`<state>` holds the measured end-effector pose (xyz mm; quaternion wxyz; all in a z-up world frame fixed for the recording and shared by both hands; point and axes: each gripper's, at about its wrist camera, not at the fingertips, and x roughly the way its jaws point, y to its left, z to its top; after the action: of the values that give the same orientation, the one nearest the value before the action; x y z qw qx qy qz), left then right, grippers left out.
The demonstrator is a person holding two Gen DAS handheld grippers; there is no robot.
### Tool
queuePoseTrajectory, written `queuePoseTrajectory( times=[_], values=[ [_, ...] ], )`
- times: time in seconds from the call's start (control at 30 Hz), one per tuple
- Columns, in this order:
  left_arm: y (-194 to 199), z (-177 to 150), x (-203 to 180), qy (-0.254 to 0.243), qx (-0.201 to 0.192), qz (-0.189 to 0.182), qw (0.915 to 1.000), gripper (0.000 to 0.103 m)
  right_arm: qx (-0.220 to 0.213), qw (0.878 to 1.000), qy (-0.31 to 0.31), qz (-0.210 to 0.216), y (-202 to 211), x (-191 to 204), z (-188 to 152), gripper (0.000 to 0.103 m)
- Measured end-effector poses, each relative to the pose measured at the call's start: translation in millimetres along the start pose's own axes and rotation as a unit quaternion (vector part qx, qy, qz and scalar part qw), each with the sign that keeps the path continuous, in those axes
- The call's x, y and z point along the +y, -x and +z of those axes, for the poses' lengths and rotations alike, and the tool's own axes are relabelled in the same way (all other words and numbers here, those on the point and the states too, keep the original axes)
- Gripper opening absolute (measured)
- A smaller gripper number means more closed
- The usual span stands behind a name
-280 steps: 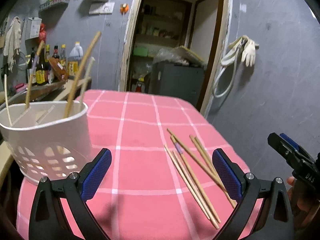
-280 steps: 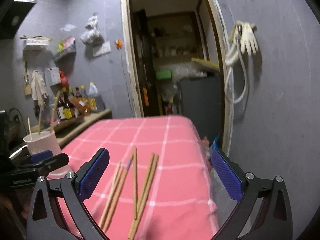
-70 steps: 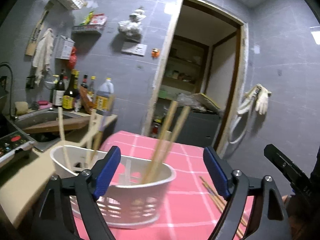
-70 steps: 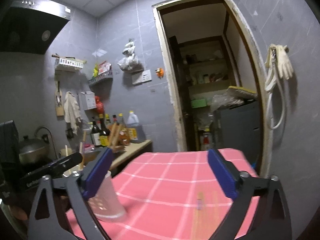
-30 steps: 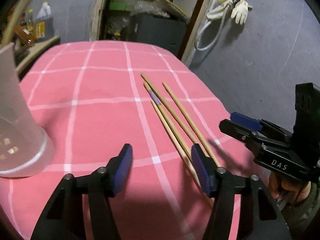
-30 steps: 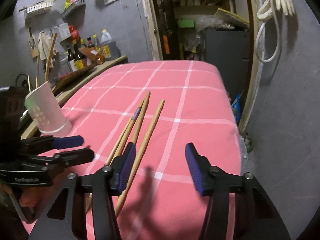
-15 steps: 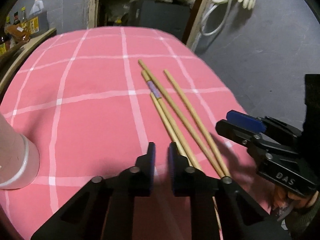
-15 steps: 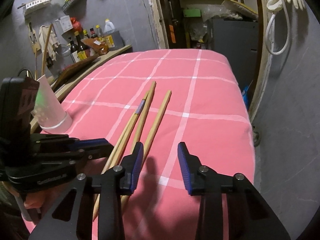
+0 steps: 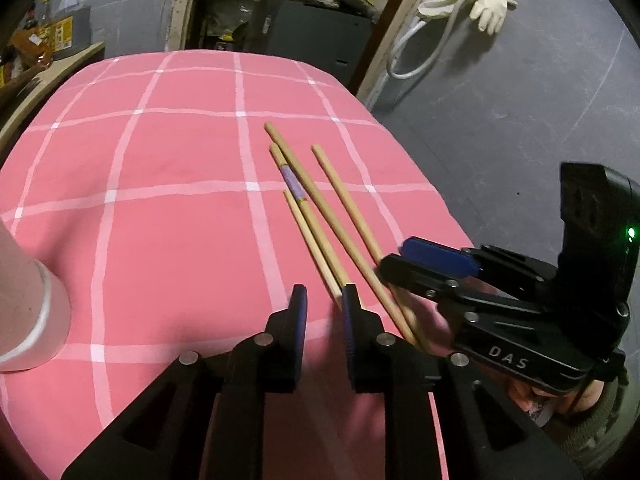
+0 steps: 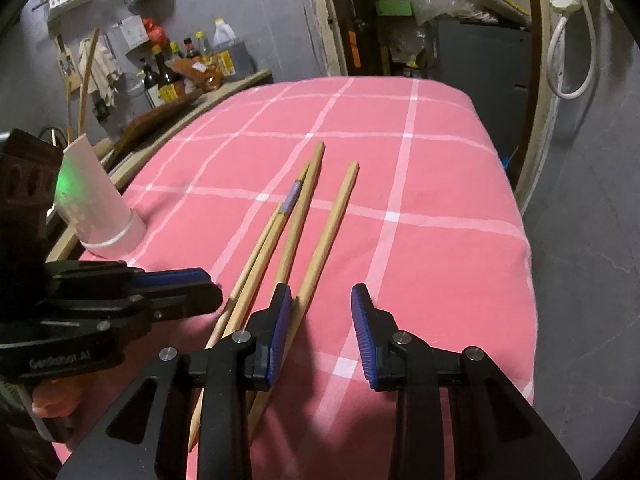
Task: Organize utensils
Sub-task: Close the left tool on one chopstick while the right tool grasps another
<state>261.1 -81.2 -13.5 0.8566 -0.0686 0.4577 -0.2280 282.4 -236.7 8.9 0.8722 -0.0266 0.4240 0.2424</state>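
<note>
Here, table: a pink cloth with a white check (image 9: 160, 220) covers it from edge to edge.
Chopsticks: four pale wooden chopsticks (image 9: 320, 200) lie flat on the cloth, towards its right side in the left wrist view, roughly parallel, their near ends by the two tools.
Marked stick: one chopstick with a purple band (image 9: 291, 182) lies against its neighbours in the left cluster of three; the fourth lies slightly apart to the right.
Holder: a white plastic utensil holder (image 10: 96, 208) stands upright near the left edge of the cloth, well apart from the loose sticks, with a few sticks poking out of its top.
Left gripper (image 9: 324, 308): black with blue pads, tilted down at the cloth. Its jaws are opening from a narrow gap, and only pink cloth shows between them. The near ends of the left sticks reach its right finger and pass behind it.
Right gripper (image 10: 320, 320): jaws partly spread and gripping nothing. The separate fourth chopstick runs along the inner side of the left pad and disappears beneath that finger.
Hand: a person's fingers (image 9: 532, 396) show under the right tool's body.
Background: dark bottles (image 10: 160, 76) on a side counter, a pale glove (image 9: 490, 4) hanging on the grey wall.
</note>
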Motion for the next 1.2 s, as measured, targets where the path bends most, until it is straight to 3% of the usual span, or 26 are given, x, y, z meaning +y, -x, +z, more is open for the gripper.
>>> queuePoseTrajectory(
  times=[0.47,0.8,1.1,1.2],
  values=[
    [-19.4,13.0,-8.0,0.009,0.026,0.018,0.9995,0.014,0.006,1.000,0.008,-0.011,1.6,-3.3,-1.0,0.029],
    [-26.3,20.0,1.4,0.050,0.047,-0.036,0.9970,0.010,0.007,1.000,0.002,-0.005,1.6,-4.7,-1.1,0.029],
    [-20.1,20.1,5.6,0.063,0.046,-0.043,0.9960,0.007,0.019,1.000,0.000,0.002,-6.9,-1.2,3.3,0.019],
    [-19.0,20.1,5.5,0.066,0.046,-0.042,0.9959,0.006,0.024,1.000,-0.011,0.007,-9.6,-4.0,5.8,0.010]
  ],
)
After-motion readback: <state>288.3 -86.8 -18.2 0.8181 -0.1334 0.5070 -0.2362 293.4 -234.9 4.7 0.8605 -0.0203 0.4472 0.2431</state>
